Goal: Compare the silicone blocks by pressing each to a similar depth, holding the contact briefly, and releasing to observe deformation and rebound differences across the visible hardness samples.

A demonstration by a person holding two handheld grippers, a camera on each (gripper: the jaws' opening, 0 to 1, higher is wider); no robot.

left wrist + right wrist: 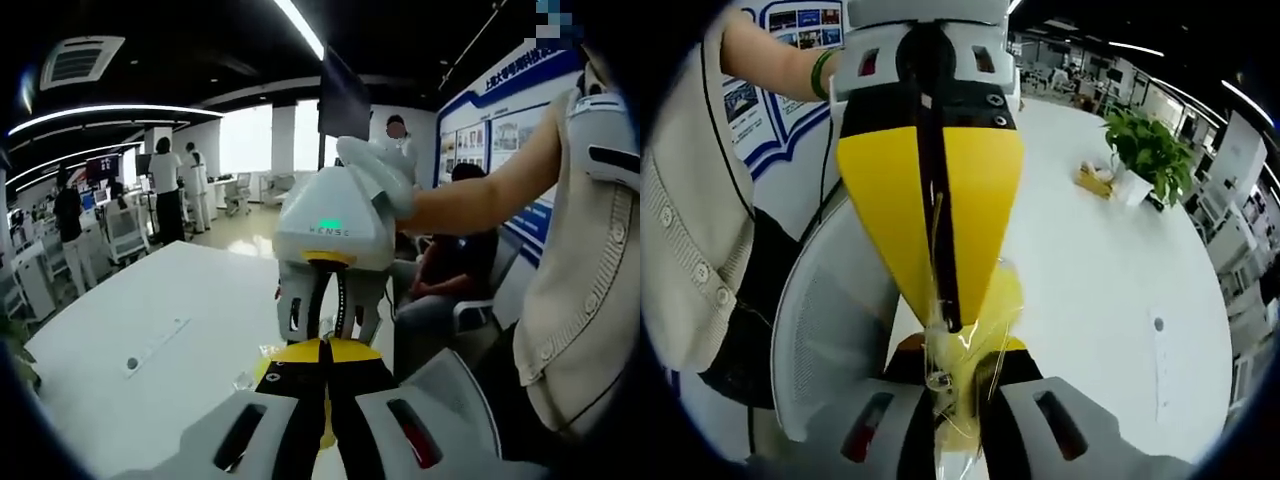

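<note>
Right gripper view: white table (1110,270), potted plant (1150,150), both grippers' jaws pinching a clear-wrapped yellow block (975,345).

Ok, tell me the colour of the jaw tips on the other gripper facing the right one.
Yellow, on black bases; the left gripper shows them best in the right gripper view.

Bright w/ ceiling strip lights (300,28), window glare, heavy fisheye warp.

White table (1110,260): beyond the fingers (870,425), a potted plant (1148,155) and a small yellow packet (1095,180) just beside it.
</note>
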